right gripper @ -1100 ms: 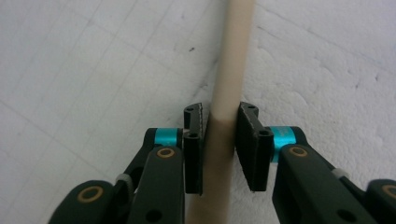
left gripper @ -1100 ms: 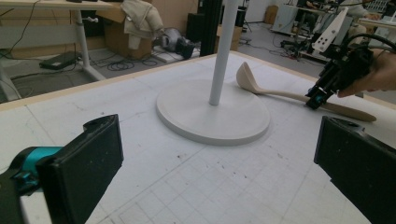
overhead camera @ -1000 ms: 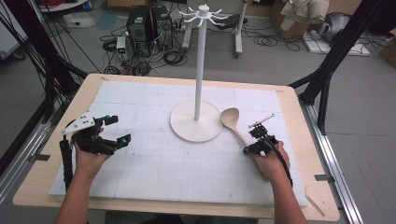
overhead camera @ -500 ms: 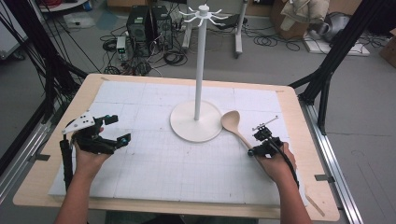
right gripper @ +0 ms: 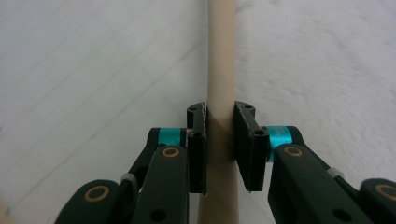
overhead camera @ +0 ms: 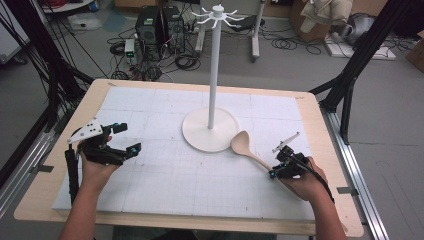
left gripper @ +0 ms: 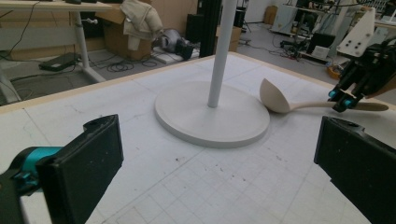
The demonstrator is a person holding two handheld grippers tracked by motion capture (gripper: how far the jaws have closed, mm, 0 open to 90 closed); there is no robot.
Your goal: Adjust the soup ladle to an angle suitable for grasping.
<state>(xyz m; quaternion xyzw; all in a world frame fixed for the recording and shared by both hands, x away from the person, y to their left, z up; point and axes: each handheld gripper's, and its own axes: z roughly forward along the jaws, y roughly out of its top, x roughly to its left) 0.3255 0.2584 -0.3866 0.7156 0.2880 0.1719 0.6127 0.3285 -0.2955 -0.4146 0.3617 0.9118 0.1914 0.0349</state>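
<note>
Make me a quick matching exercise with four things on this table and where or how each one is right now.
1. wooden spoon
2. left gripper
3. right gripper
4. white stand

a. open, holding nothing
b. upright at the mat's middle
c. bowl beside the stand's round base
d. shut on the handle

Pairs: 1-c, 2-a, 3-d, 4-b

Stand [overhead camera: 214, 75]: we see a tall white pole on a round base, upright near the bench's middle, hooks at its top.
Mat [overhead camera: 165, 175]: white, gridded, under the stand.
Bench [overhead camera: 327, 165]: wooden rim showing around the mat.
Computer towers [overhead camera: 159, 27]: on the floor behind the stand, among cables.
</note>
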